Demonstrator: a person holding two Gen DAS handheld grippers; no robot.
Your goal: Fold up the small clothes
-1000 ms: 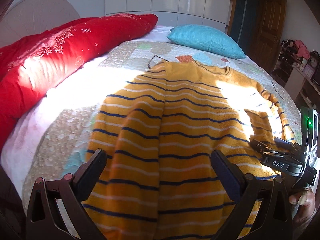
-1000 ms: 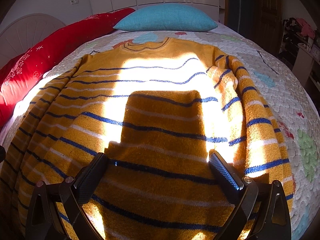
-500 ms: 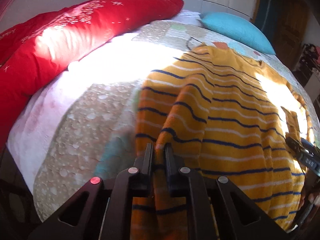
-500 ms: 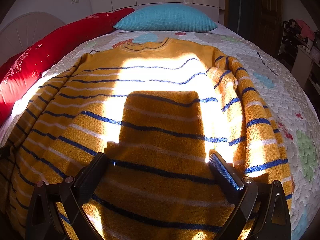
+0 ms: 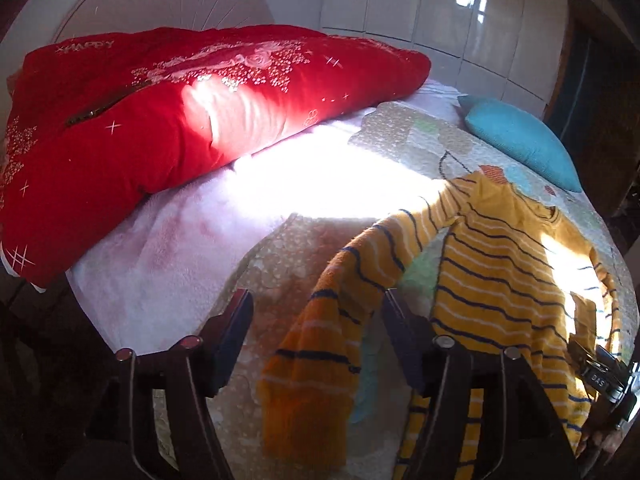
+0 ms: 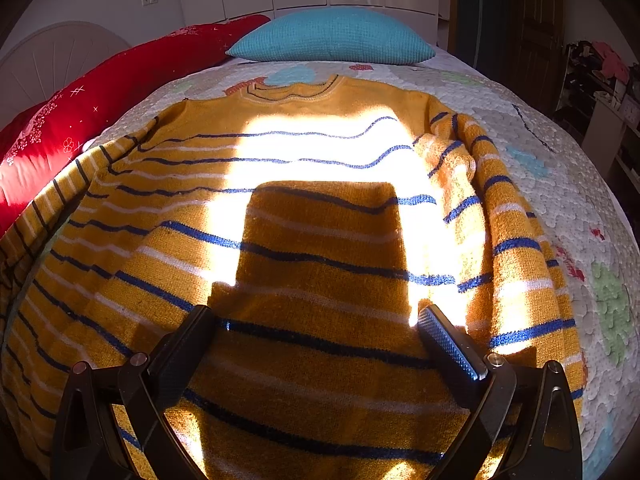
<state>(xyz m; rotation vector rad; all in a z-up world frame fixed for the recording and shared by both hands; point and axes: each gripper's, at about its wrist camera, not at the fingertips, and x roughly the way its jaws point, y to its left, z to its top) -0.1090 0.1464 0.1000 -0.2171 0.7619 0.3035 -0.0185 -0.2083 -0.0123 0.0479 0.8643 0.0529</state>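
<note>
Sweater (image 6: 320, 240) spread on quilt (image 5: 276, 264); left sleeve (image 5: 320, 352) splayed between my gaping left claw (image 5: 316, 320). Right claw (image 6: 316, 336) equally wide, hovering over hem. Judgement: pinch cuff, fold sleeve flat across chest.

Red duvet (image 5: 168, 120), teal pillow (image 6: 332, 36), quilt (image 6: 560, 168)

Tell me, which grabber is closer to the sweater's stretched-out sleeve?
Left. The left gripper hangs open right around the sleeve. The right gripper hovers open over the sweater's middle, away from it.
</note>
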